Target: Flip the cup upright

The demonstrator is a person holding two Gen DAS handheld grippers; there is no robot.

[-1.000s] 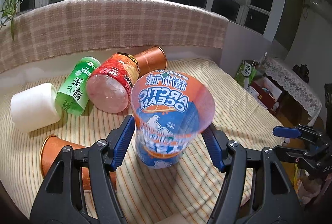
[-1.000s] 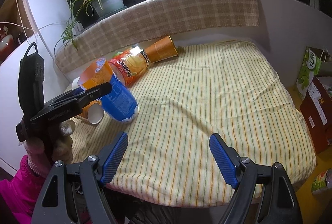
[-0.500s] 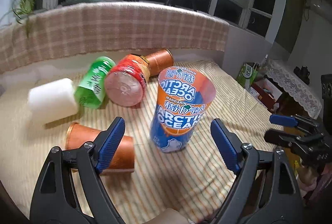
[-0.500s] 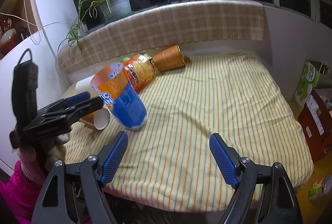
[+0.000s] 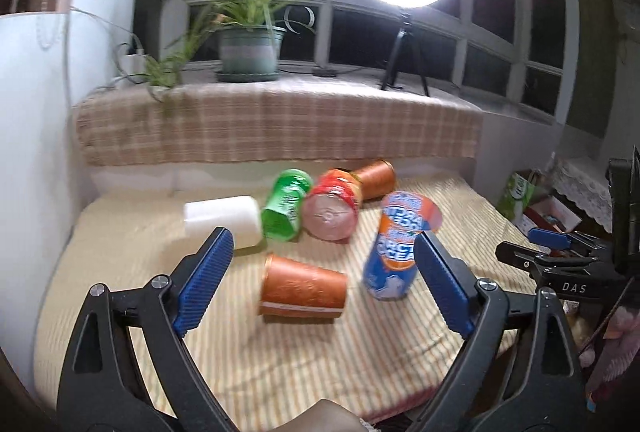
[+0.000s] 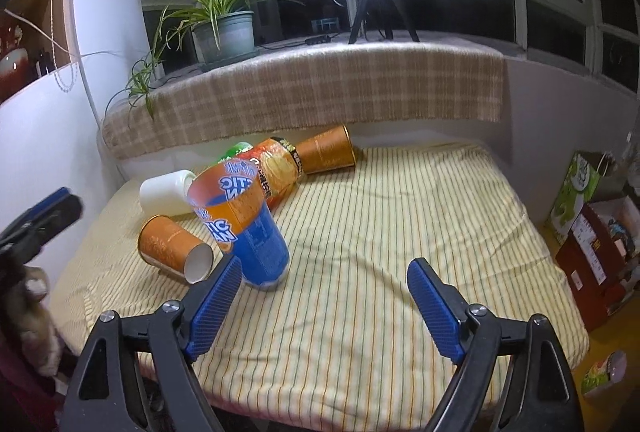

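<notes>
The blue and orange Arctic Ocean cup (image 5: 394, 248) stands upright on its narrow base, mouth up, on the striped cloth; it also shows in the right wrist view (image 6: 244, 228). My left gripper (image 5: 320, 280) is open and empty, pulled back and raised away from the cup. My right gripper (image 6: 324, 308) is open and empty, low near the front edge of the cloth, to the right of the cup. The right gripper also shows at the right edge of the left wrist view (image 5: 552, 252).
An orange paper cup (image 5: 302, 288) lies on its side beside the upright cup. A white cup (image 5: 222, 220), a green cup (image 5: 286, 204), a red snack canister (image 5: 332, 210) and another orange cup (image 5: 376, 180) lie behind. Boxes (image 6: 592, 232) stand right of the table.
My left gripper opened, let go of the Arctic Ocean cup and drew back and upward. The cup stays standing upright. The right gripper has barely moved.
</notes>
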